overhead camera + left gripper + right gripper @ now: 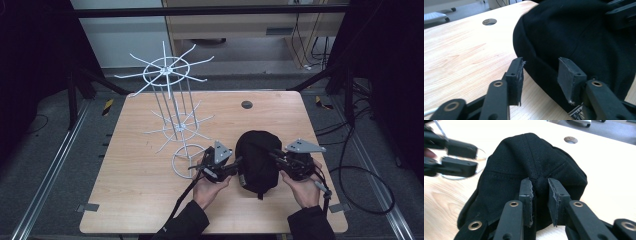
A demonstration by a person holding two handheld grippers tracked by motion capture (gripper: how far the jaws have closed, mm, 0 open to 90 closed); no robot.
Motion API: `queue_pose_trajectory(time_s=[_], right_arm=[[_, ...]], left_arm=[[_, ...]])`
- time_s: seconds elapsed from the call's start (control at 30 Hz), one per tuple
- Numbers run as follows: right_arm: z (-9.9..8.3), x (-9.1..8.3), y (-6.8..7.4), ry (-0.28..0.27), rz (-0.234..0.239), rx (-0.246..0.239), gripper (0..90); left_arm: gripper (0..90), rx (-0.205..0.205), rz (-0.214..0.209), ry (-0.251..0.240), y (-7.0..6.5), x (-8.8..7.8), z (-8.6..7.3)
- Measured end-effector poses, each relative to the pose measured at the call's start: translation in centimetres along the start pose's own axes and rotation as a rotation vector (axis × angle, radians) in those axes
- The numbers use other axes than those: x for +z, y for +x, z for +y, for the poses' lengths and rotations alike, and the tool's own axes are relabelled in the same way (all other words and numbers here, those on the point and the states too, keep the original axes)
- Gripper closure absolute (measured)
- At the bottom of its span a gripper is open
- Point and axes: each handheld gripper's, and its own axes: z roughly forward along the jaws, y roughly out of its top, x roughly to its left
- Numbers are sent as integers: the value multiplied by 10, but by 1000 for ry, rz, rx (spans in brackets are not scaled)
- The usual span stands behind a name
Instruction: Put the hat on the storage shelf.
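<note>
Right gripper (540, 182) pinches a fold of the black cap (257, 157). Left gripper (541, 67) gapes at its brim, pads clear. Wire rack (172, 107) stands nearby.

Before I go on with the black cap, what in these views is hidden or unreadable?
- Black fabric cap: its underside and brim are hidden by its own crown in the high view.
- Small label at the cap's edge: cut off by the bottom edge and a jaw in the left gripper view, unreadable.
- Left tool: blurred in the right gripper view.
</note>
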Motion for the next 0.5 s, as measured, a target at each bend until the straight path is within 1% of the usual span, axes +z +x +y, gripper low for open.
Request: queue_pose_trajectory(time_s=[0.03, 0.07, 0.1, 0.13, 0.2, 0.23, 0.3, 0.37, 0.43, 0.47, 0.5], right_arm=[[0, 0, 0, 0, 0, 0, 740], [-2, 3, 1, 7, 5, 1, 738], [-5, 12, 3, 5, 12, 3, 733], [-5, 12, 3, 5, 12, 3, 733], [-8, 18, 5, -18, 27, 1, 729], [-8, 23, 10, -33, 41, -6, 720], [-8, 24, 11, -40, 46, -10, 718], [-7, 29, 16, -39, 54, -31, 709], [-5, 33, 20, -37, 71, -40, 715], [-4, 34, 22, -37, 73, -47, 714], [-4, 35, 23, -37, 79, -43, 714]], left_arm=[[538, 6, 4, 3, 0, -2, -1], [528, 15, 9, 5, 1, -5, -2], [511, 27, 13, 12, 2, -11, -4], [508, 27, 13, 12, 2, -11, -4], [502, 40, 19, 13, 2, -20, -8], [488, 49, 17, 18, 3, -24, -9], [482, 69, 18, 29, 3, -32, -13], [469, 71, 13, 31, 3, -40, -17], [456, 85, 11, 36, 3, -48, -21], [450, 81, 9, 35, 3, -50, -22], [448, 74, 1, 44, 5, -58, -27]])
